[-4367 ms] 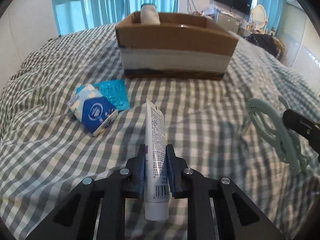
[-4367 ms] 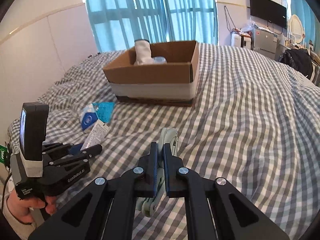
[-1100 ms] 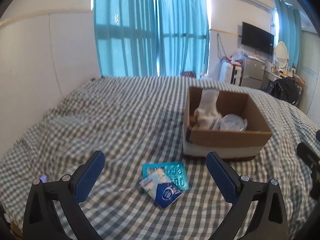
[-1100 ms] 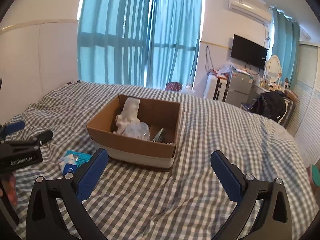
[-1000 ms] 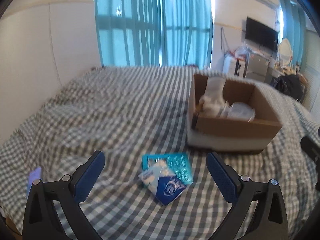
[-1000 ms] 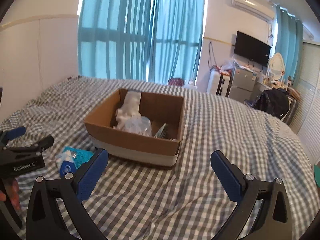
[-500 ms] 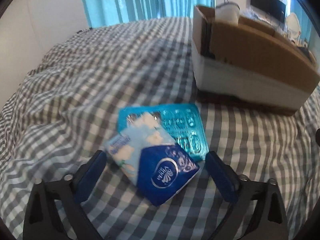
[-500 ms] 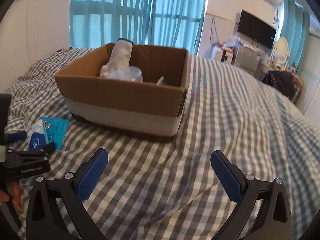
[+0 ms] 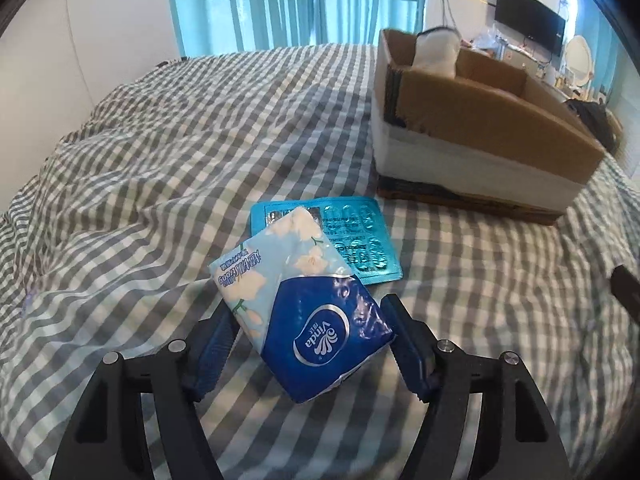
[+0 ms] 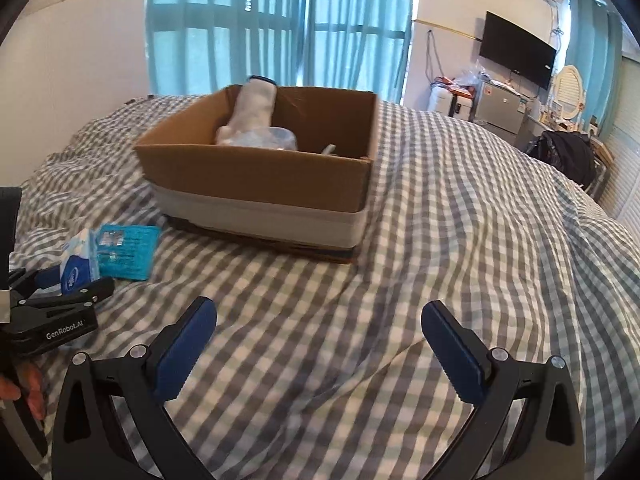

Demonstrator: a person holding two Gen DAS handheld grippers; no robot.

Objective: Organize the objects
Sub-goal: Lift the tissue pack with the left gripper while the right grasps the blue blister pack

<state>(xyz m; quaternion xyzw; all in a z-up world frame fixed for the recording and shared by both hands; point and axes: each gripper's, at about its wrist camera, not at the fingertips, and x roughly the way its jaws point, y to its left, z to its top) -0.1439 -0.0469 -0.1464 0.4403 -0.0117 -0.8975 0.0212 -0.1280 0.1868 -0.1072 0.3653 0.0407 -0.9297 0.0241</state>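
Left wrist view: tissue pack (image 9: pixel 304 300), soft crinkly plastic, pale floral half and glossy dark-blue half, lies on the gingham bedspread (image 9: pixel 160 160) in front of the cardboard box (image 9: pixel 480 136). It overlaps a flat teal foil blister sheet (image 9: pixel 360 232). Left gripper (image 9: pixel 310 344) jaws closing, pack between the blue ribbed pads, not yet clamped.

Right wrist view: right gripper (image 10: pixel 318 340) spread wide, nothing between the pads, over bare bedspread in front of the box (image 10: pixel 260 176). Pack (image 10: pixel 74 264) left of the box.
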